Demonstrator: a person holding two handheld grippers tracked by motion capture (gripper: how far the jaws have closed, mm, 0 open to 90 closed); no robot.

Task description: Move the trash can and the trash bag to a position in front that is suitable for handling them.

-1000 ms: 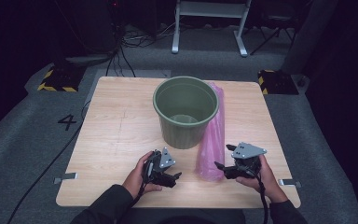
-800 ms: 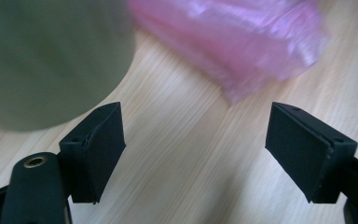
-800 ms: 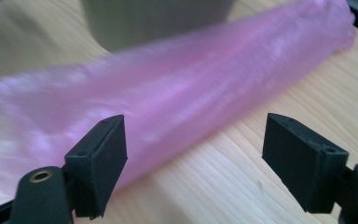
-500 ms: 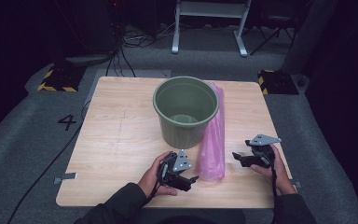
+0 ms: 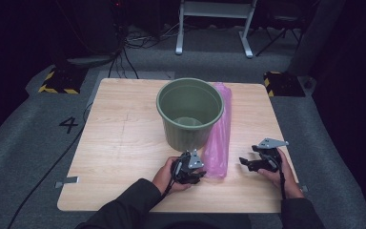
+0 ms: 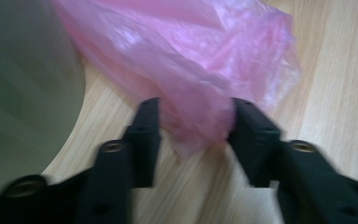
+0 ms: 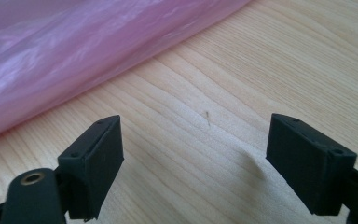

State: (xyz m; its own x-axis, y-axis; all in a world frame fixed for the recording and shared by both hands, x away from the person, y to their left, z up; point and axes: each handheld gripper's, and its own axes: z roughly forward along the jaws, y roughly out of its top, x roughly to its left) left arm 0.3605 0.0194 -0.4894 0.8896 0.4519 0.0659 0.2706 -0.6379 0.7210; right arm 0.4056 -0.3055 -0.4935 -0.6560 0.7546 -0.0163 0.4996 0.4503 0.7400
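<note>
A long pink plastic bag (image 5: 219,138) lies on the wooden table (image 5: 119,143), against the right side of a green bucket (image 5: 190,114). My left gripper (image 5: 201,173) is at the bag's near end. Its jaws have just been closing, and in the left gripper view (image 6: 196,109) the bag's crumpled end (image 6: 191,60) is pinched between both pads, with the bucket wall (image 6: 23,84) at the left. My right gripper (image 5: 243,162) rests low to the right of the bag, apart from it. It stands open (image 7: 196,135) over bare wood, with the bag (image 7: 74,46) ahead of it to the left.
The table's near edge lies just under both hands. Bare wood stretches left of the bucket. Around the table are grey floor mats, cables at the back left and a white metal stand (image 5: 214,24) at the far side.
My left gripper slid right to the bag's near end and its jaws closed in on it. My right gripper moved right, away from the bag, and sank toward the table.
</note>
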